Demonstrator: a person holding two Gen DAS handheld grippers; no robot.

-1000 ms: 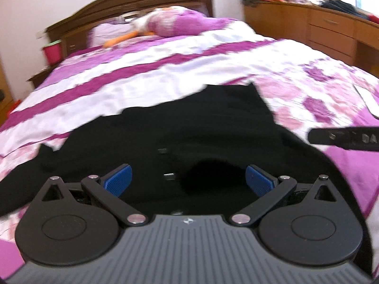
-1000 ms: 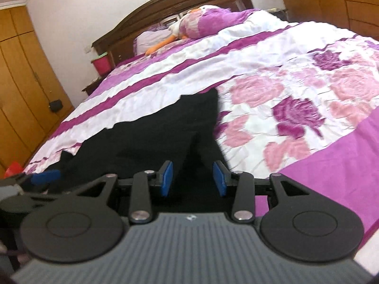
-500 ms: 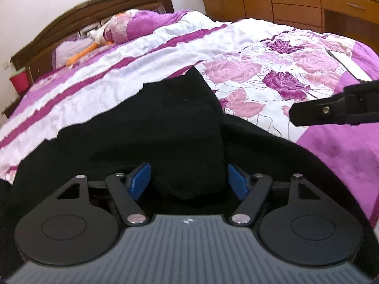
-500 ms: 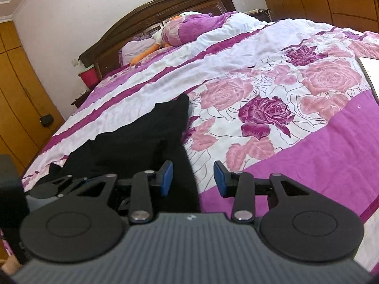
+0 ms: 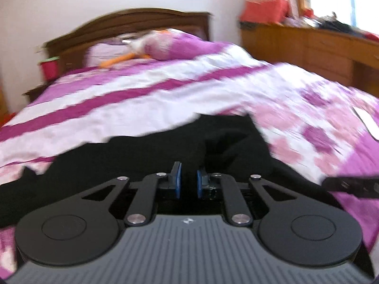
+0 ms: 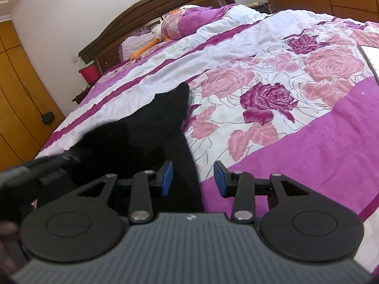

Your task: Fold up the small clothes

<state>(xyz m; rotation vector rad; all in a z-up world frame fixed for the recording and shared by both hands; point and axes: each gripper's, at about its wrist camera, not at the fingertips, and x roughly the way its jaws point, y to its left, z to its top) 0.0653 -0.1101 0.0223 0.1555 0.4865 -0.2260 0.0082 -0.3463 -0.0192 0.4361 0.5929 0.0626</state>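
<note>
A black garment lies spread on the near part of the bed; it also shows in the right wrist view. My left gripper is low over the cloth with its blue pads close together on a raised fold of the garment. My right gripper is open and holds nothing. The garment's right edge runs between its pads, over the purple bedspread. The left gripper shows blurred at the left of the right wrist view.
The bed has a pink and purple floral bedspread and a dark wooden headboard. A plush toy lies by the pillows. A red cup stands on the nightstand. Wooden drawers line the right wall.
My left gripper's pads have closed from wide open onto a fold of the black garment, and its view has swung. My right gripper has stayed open.
</note>
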